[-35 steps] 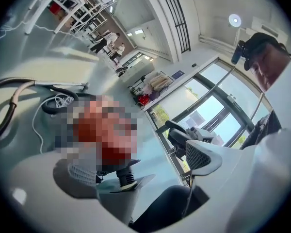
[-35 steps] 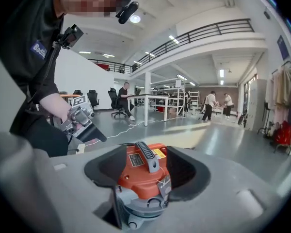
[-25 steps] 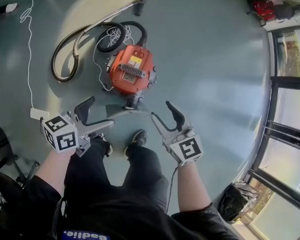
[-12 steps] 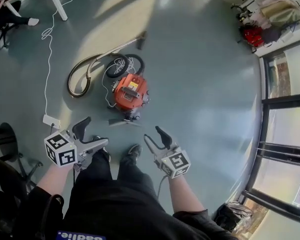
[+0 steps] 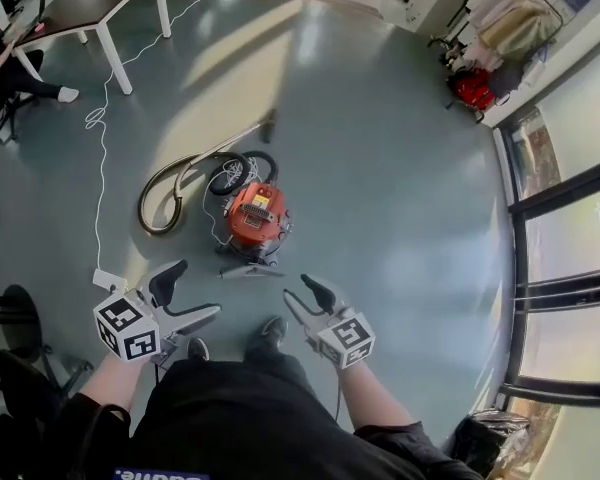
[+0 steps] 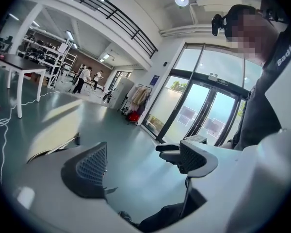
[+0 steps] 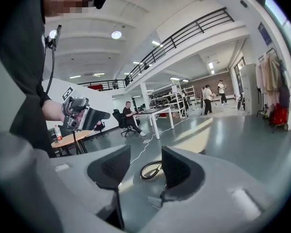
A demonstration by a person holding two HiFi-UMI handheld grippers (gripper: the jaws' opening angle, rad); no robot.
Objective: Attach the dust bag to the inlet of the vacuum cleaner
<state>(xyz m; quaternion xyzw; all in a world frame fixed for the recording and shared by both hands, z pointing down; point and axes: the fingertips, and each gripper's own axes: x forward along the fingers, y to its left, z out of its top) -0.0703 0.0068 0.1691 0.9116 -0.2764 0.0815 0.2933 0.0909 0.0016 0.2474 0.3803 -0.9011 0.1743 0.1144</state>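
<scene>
The orange vacuum cleaner point(image 5: 255, 216) sits on the floor point(image 5: 400, 198), its inlet too small to make out. The left gripper point(image 5: 188, 295) and right gripper point(image 5: 302, 298) hold nothing; their jaws stand apart and have just been narrowing.

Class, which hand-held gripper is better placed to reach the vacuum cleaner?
Probably right. Both are empty, jaws apart though just closing; the right hand-held gripper points toward the hose beside the vacuum cleaner, the left hand-held gripper toward glass doors.

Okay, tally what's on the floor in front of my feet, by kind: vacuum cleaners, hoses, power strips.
vacuum cleaner, orange: 1
hose, looped beside it: 1
power strip, white: 1
Total: 3
</scene>
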